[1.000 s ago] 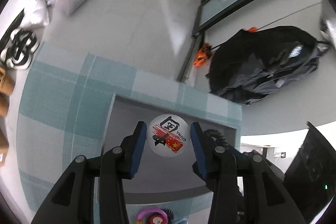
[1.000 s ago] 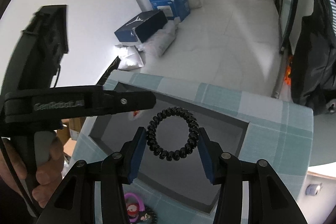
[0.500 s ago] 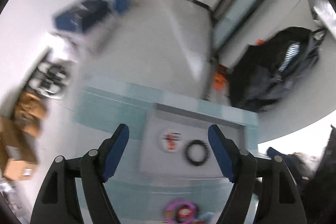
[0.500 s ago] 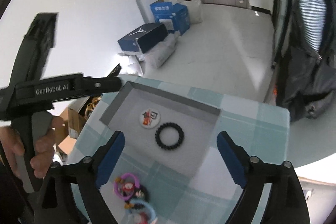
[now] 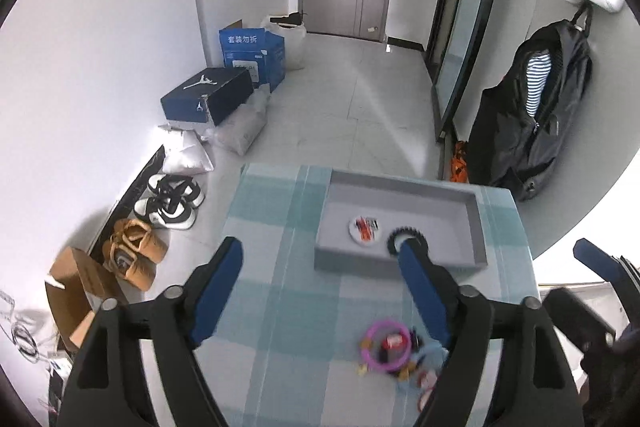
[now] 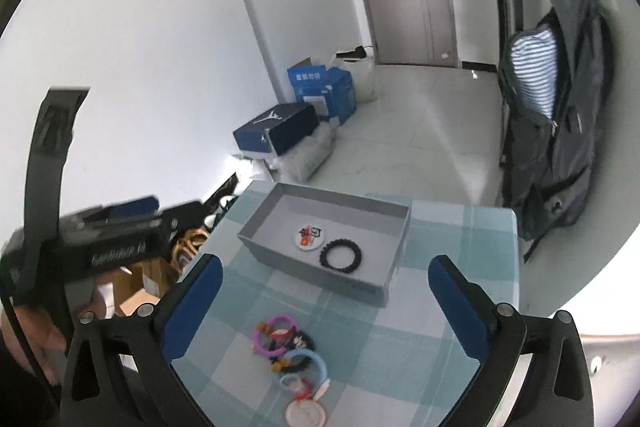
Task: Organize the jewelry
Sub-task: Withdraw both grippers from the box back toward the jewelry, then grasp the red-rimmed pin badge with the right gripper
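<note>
Jewelry now split between 2 spots: gray tray [image 6: 394,227] holds round white badge [image 6: 309,237] w/ red print and black coil hair tie [image 6: 342,257], side by side, close but whether touching can't tell. Rest sits in a heap on the teal checked cloth [image 6: 452,311], lower centre of right wrist view: pink ring [image 6: 276,335], light blue ring [image 6: 308,361], white round piece [image 6: 306,415] nearest the camera, small dark bits between.

Vs 1 s ago: then left gripper pinched the badge inside the tray and right gripper framed the hair tie; at 0.5 s ago both items lay loose in the tray, fingers already apart. Now left gripper [image 5: 320,287] spread wide, nothing between fingers, pulled back and up so the whole tray shows centre-right of left wrist view; its right fingertip overlaps the hair tie [image 5: 406,233] in the picture only. Badge [image 5: 364,227] left of it. Right gripper [image 6: 326,299] also spread wide and empty, backed off, tray now mid-frame and the heap between its fingers lower down. Heap [image 5: 394,349] in left view at lower right, partly behind the finger, blurred.

Shoe box [image 5: 208,97] and sneakers [image 5: 170,201] at left, black jacket [image 6: 560,131] at right.
</note>
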